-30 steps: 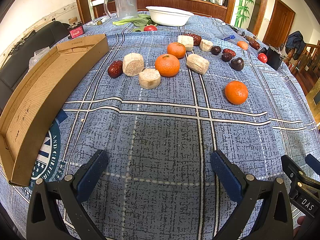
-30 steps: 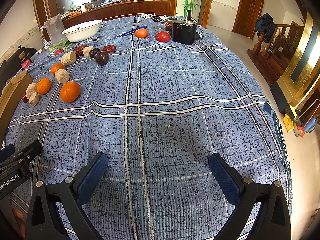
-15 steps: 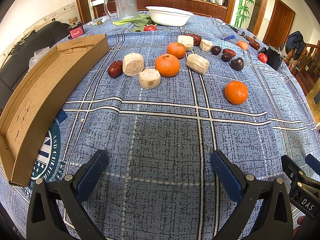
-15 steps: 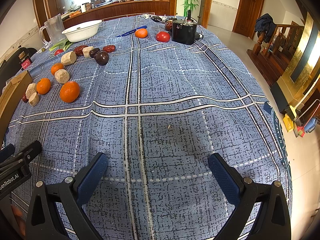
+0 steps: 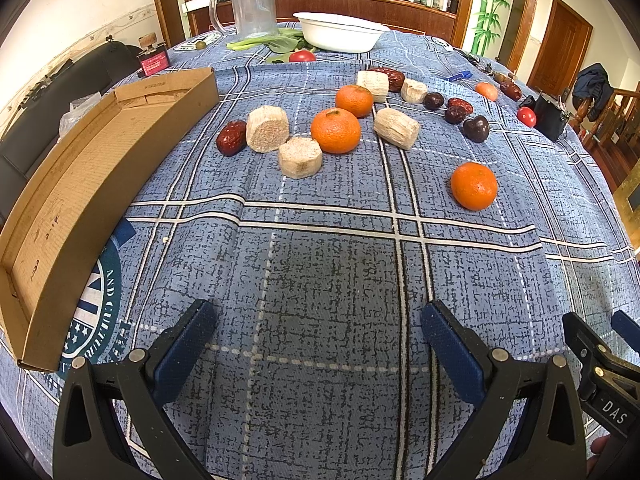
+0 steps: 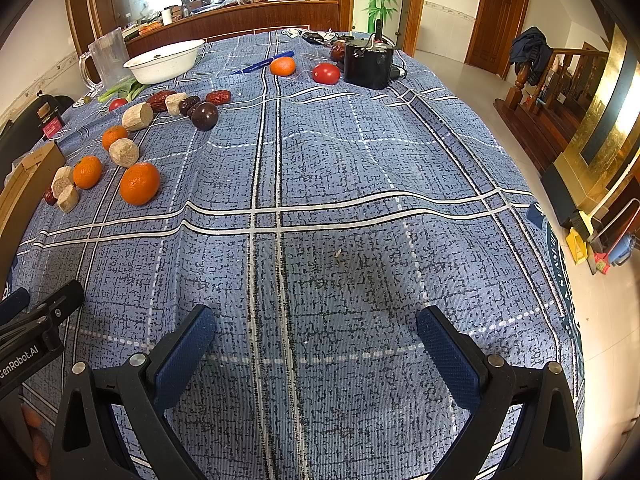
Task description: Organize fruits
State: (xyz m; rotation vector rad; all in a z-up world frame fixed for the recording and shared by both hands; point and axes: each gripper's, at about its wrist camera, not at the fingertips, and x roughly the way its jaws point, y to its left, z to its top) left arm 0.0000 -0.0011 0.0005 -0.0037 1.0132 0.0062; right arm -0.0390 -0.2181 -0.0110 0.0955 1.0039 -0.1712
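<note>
Three mandarins lie on the blue checked tablecloth: one in the middle (image 5: 335, 130), one behind it (image 5: 354, 100), one to the right (image 5: 474, 186). Among them lie several pale sugarcane chunks (image 5: 267, 128), red dates (image 5: 231, 138) and a dark plum (image 5: 476, 129). An empty cardboard tray (image 5: 80, 184) sits along the left. My left gripper (image 5: 316, 344) hovers open over bare cloth near the front edge, well short of the fruit. My right gripper (image 6: 316, 344) is open too, over bare cloth, with the nearest mandarin (image 6: 140, 183) far off to its left.
A white bowl (image 5: 340, 32), a clear pitcher (image 5: 252, 4), greens and a tomato (image 5: 302, 56) stand at the far side. A black motor (image 6: 370, 62), a tomato (image 6: 326, 73), an orange (image 6: 282, 66) and a blue pen (image 6: 262, 63) sit far right. The table's right edge drops to the floor.
</note>
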